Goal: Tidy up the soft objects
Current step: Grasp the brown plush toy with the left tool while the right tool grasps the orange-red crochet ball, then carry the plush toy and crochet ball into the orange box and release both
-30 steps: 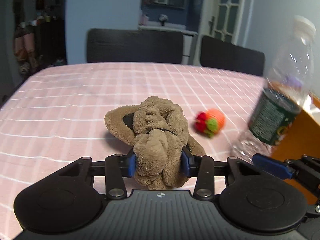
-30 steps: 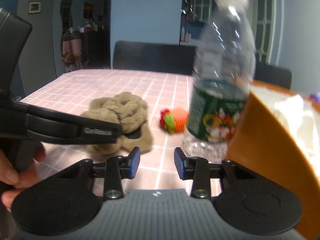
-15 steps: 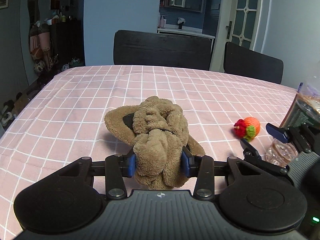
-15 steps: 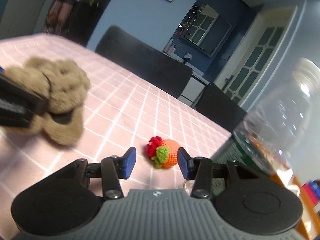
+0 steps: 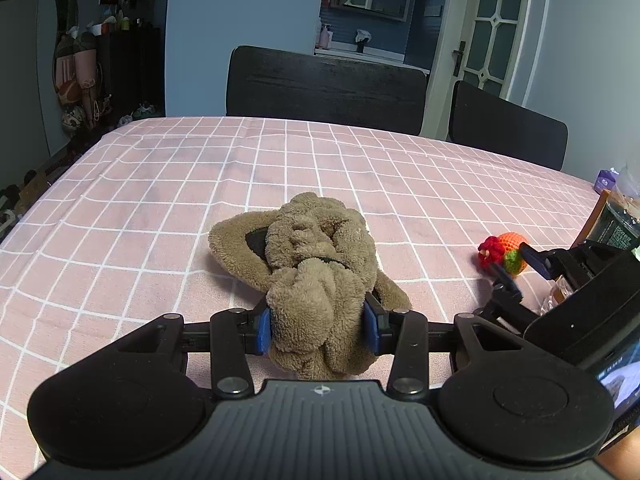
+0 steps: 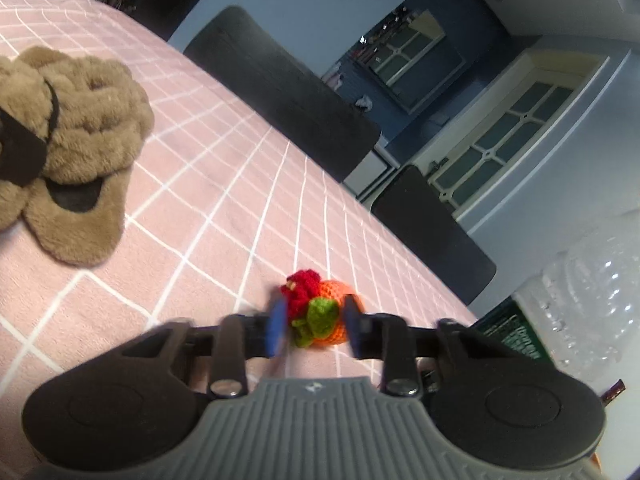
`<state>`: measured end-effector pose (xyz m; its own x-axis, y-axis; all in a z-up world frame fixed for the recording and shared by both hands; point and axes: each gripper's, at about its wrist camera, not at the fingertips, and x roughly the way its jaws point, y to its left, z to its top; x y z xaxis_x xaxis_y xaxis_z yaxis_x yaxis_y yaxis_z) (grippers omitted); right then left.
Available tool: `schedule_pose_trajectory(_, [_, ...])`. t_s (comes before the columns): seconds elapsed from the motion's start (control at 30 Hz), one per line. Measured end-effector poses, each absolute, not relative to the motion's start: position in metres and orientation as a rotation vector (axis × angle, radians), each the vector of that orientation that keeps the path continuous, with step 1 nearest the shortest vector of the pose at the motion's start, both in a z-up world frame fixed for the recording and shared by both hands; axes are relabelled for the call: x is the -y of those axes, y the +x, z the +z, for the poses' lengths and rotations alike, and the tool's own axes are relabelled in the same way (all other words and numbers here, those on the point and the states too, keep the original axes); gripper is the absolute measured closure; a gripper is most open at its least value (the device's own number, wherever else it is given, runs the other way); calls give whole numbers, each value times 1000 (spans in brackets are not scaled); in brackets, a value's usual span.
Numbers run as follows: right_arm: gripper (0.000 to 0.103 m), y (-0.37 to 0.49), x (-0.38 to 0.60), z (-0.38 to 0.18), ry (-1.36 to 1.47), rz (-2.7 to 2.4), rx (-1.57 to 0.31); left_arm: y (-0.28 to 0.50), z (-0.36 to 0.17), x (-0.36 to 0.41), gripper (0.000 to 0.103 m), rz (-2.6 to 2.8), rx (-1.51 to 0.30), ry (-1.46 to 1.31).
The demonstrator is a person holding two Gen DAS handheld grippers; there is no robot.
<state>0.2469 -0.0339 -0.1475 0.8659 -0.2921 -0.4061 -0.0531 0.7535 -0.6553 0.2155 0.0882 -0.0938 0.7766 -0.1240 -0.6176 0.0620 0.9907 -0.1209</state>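
The left gripper point(image 5: 318, 330) is clamped on the near fold of the plush point(image 5: 316, 264), which lies on the pink checked cloth point(image 5: 160, 208) right in front of it. The right gripper point(image 6: 314, 330) straddles the crochet ball point(image 6: 320, 312), pads on either side; motion blur hides whether they already press it, so I cannot tell if the grip is made.

Risks, as I judge them: the ball is round and small, so jaws closing off-centre could squirt it away across the cloth. The plush is held by one fold only (the rest sprawls on the table), and a lift could let it unroll or slip from the pads. The bottle point(image 6: 592, 300) stands just beside the right gripper; a sideways swing could knock it over.

Any container for these soft things is hard to make out: only an orange sliver point(image 5: 596, 212) shows at the left view's edge. The bottle is cut off in both views.
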Motion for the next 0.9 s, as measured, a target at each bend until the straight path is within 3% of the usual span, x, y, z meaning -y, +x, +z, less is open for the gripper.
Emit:
schedule_pose_trajectory(0.03, [83,248,34,-147,-715,-147,-520,216,-94,-88,54,-100,-675,-96])
schedule_pose_trajectory(0.07, [93,248,35,-147,-713,-147,-520,216,-94,-88,54,-99,-676,-96])
schedule_pose_trajectory(0.17, [95,246,35,-146,-722,-147,-501,215,-94,-86,54,-97,-676,-90])
schedule_pose_trajectory(0.9, [97,127,70,-55,-420,130,-395,147,-57,-71,54,-94,-609,-51])
